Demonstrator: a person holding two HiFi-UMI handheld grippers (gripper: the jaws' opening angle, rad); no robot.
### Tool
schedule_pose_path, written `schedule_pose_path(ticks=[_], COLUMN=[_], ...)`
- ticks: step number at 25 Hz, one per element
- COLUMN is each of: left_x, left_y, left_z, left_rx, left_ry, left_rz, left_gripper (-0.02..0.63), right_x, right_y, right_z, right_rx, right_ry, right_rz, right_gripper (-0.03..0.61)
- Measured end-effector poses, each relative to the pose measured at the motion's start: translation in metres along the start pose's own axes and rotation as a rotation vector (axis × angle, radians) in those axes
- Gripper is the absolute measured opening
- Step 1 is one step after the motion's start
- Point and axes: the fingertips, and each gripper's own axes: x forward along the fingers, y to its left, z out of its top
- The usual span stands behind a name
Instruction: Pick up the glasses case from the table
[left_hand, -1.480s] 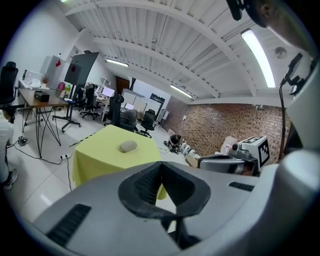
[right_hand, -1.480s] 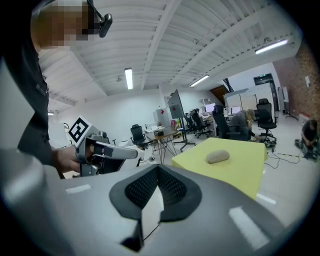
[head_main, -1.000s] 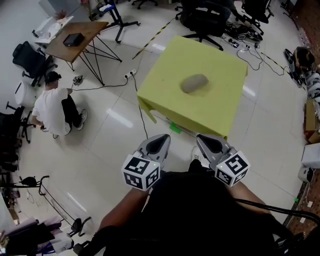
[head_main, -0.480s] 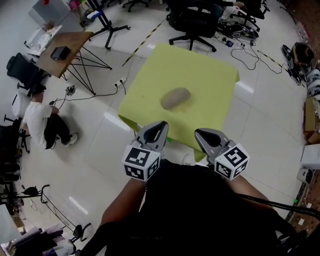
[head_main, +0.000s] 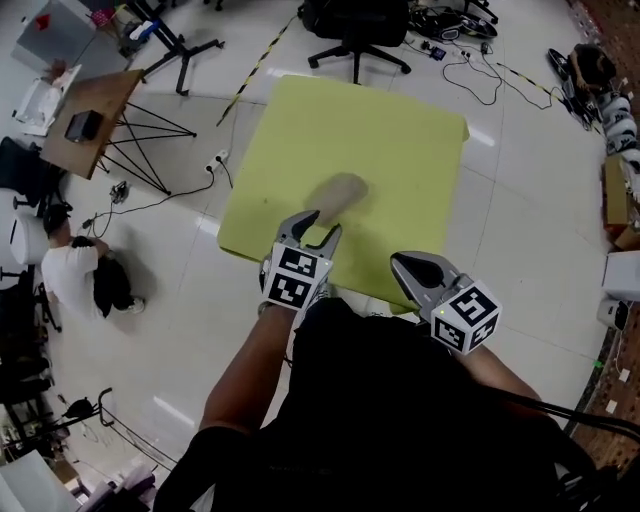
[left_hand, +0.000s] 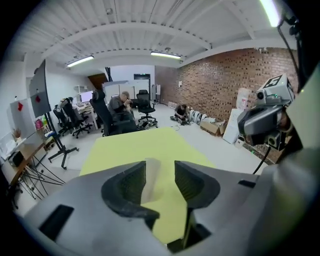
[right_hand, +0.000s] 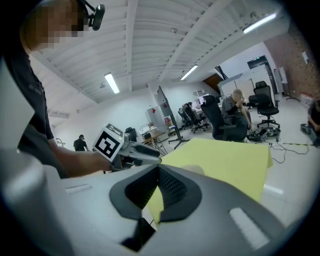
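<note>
The right gripper (head_main: 402, 262) is hanging closest to the person (head_main: 400, 420), jaws pressed together. The left gripper (head_main: 320, 225) is hovering over the yellow table (head_main: 400, 140), jaws just opening, gripping nothing. The glasses case (head_main: 340, 190) is lying just beyond, untouched.

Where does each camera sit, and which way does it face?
Head view: on the head, steeply down at yellow table, grey oval glasses case; forearms show.
Left gripper view: on the left gripper, jaws just opening, empty, facing the case.
Right gripper view: on the shut right gripper, facing the table.
All share the table.
</note>
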Motion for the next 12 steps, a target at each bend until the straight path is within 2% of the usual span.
schedule_pose_path(ticks=[4, 7, 12], left_x=[0.051, 0.091, 0.129], left_y=[0.03, 0.046, 0.044], left_z=[-0.025, -0.049, -0.054], left_rx=[0.06, 0.104, 0.094], left_ry=[0.104, 0.221, 0.243], left_rz=[-0.06, -0.11, -0.221], left_gripper=[0.208, 0.285, 0.315], right_x=[0.014, 0.02, 0.028], right_y=[-0.012, -0.023, -0.03], right_z=[0.009, 0.012, 0.006], right_rx=[0.03, 0.06, 0.088], right_ry=[-0.011, -0.015, 0.005], right_rz=[-0.086, -0.143, -0.208], right_gripper=[0.003, 0.003, 0.003])
